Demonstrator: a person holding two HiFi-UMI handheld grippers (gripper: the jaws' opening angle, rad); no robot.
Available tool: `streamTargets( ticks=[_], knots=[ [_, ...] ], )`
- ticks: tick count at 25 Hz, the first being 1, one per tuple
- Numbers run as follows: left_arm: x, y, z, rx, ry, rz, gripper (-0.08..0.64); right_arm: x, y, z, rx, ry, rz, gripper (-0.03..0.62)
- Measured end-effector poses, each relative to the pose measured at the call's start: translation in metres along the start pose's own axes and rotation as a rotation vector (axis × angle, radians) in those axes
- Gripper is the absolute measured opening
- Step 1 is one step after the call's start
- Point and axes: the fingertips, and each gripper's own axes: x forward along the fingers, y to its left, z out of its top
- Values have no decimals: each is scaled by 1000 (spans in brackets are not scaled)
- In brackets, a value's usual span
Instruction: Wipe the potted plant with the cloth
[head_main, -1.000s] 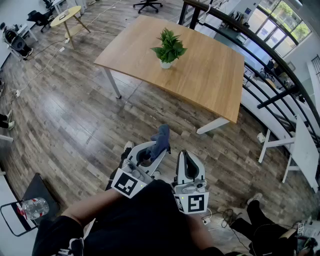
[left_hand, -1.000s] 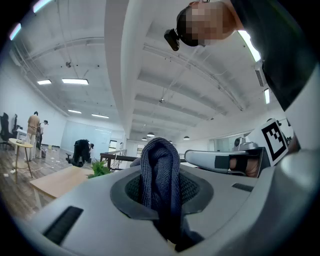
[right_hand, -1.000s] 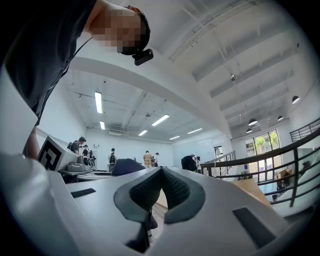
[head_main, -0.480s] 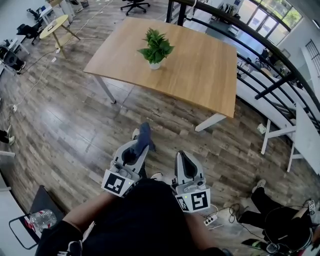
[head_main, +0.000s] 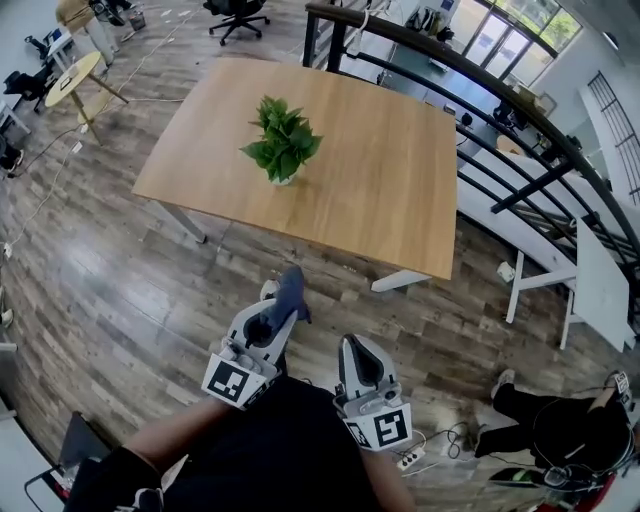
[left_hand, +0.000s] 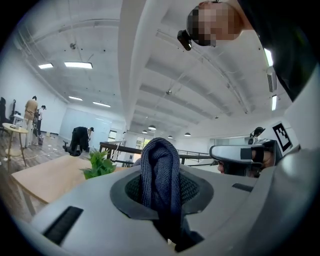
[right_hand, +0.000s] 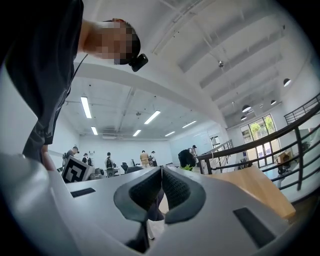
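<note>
The left gripper (head_main: 283, 303) has its jaws clamped on one dark blue cloth (head_main: 291, 290), whose folded end sticks out past them. Just beside it, the right gripper (head_main: 352, 346) has its jaws pressed together with nothing between. One potted plant (head_main: 282, 150) stands on the wooden surface (head_main: 390, 190), well ahead of both pairs of jaws. Compared with a second ago, plant and surface lie nearer the jaws.

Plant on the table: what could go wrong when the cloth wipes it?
The potted plant stands free on the table; a hard wipe might tip it, and the right gripper is shut, far from it. The cloth, pinched in the left gripper, might snag on leaves and slip out.
</note>
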Motion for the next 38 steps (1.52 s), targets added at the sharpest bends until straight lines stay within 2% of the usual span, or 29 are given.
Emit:
streamTargets(
  ticks=[4, 9, 11, 16, 20, 26, 29, 31, 35, 38],
  knots=[
    [45, 58, -2, 0, 28, 30, 91, 74, -31, 3, -29, 17, 54, 17],
    [79, 149, 1, -27, 81, 63, 91, 179, -32, 9, -37, -11, 179, 17],
    [98, 178, 5, -29, 75, 78, 91, 214, -41, 8, -48, -16, 219, 17],
    [116, 250, -10, -26, 79, 165, 91, 279, -77, -34, -104, 70, 209, 18],
    [126, 274, -36, 15, 112, 198, 91, 305, -107, -54, -122, 133, 223, 29],
    [142, 288, -65, -35, 174, 258, 91, 320, -139, -77, -114, 200, 281, 103],
    [149, 299, -82, -28, 213, 271, 91, 322, -153, -107, -108, 268, 315, 120],
    [152, 311, -99, -48, 238, 279, 91, 322, -161, -141, -120, 343, 354, 123],
    [164, 341, -143, -96, 315, 279, 91, 344, -177, -209, -162, 505, 406, 233],
    [167, 355, -172, -166, 376, 252, 91, 356, -183, -248, -217, 600, 416, 258]
  ],
)
